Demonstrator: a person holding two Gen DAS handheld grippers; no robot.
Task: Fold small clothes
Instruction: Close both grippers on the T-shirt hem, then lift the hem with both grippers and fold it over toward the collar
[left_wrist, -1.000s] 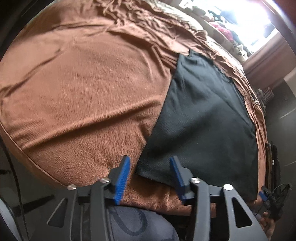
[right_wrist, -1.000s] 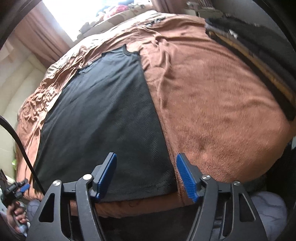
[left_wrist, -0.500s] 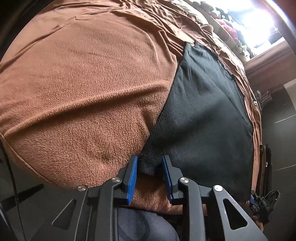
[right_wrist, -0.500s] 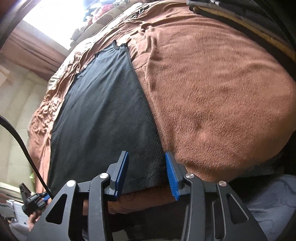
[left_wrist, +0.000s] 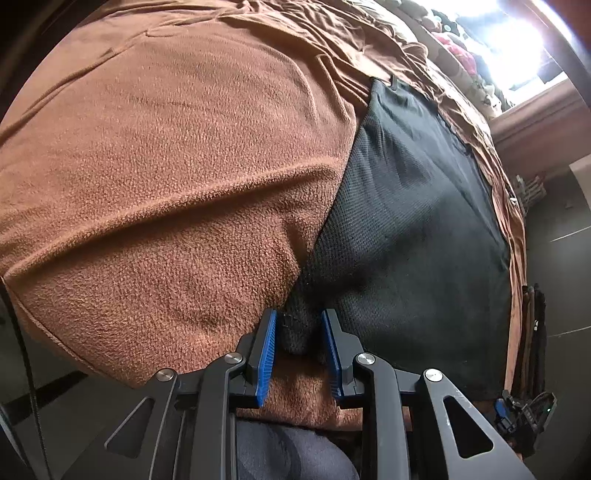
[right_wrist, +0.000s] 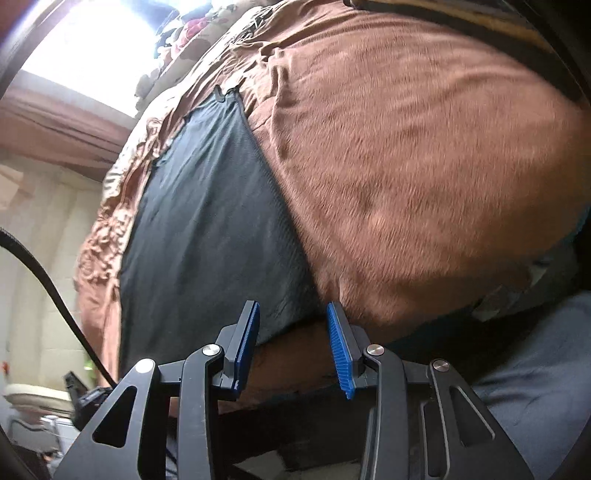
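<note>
Left wrist: fingers (left_wrist: 297, 332) have closed around garment (left_wrist: 406, 229) corner.

Both grippers' fingers (left_wrist: 266, 347) narrowed, angled downward

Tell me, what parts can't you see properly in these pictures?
- Left wrist view: the black cloth's near corner bunches between the left gripper's pads; its tip is hidden.
- Right wrist view: motion blur smears the blanket; whether the right gripper pinches the cloth is unclear.
- Both views: window glare hides the far clutter.
</note>
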